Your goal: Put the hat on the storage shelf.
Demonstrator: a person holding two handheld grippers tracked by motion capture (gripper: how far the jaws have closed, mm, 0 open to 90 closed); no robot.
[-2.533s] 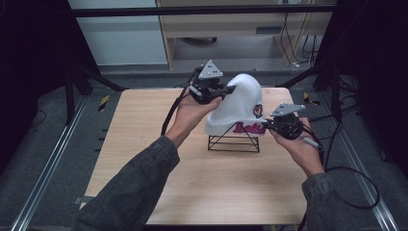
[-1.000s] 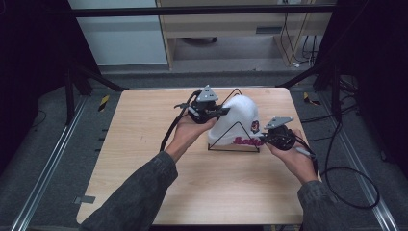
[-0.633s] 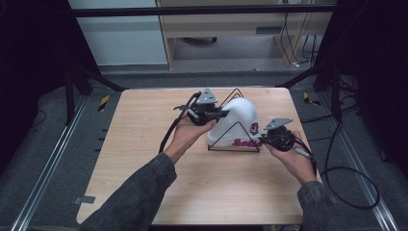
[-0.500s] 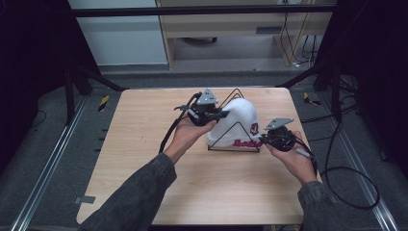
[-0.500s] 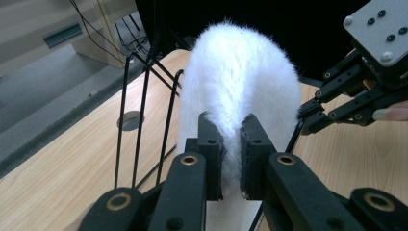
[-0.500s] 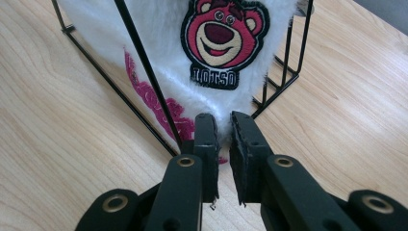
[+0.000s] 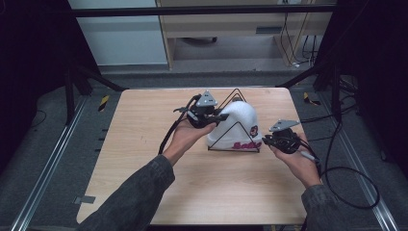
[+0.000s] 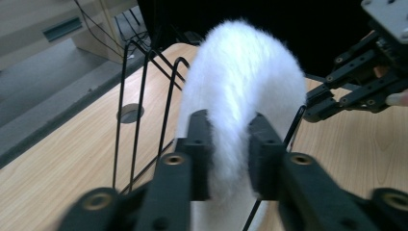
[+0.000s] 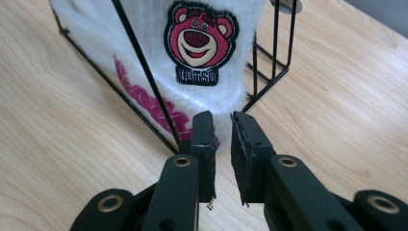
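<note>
The wooden table (image 7: 144, 144) spans the middle of the high view, its light top bare except for one cluster just past centre, toward one o'clock. There a black wire rack (image 7: 234, 126) of triangular frames stands upright, and a white furry hat (image 7: 238, 122) sits inside it, between the wires. The hat carries pink lettering along its lower edge and, on the end facing three o'clock, a round patch of a pink bear face (image 9: 199, 41) with dark letters under it.

The person's forearms enter from six o'clock. The left gripper (image 7: 208, 115) lies at the hat's ten o'clock side, held in the left hand (image 7: 185, 137). In the left gripper view its two black jaws stand apart with a fold of the white fur pressed between the pads (image 8: 199, 154), so it has hold of the hat. The rack's wires (image 8: 144, 106) rise at nine o'clock of that view.

The right gripper (image 7: 276, 140) sits at the hat's four o'clock corner, held in the right hand (image 7: 300, 161). In the right gripper view its jaws are nearly closed, a narrow slit left between them, pinching the bottom hem of the hat right beside a slanting rack wire (image 9: 144, 72).
</note>
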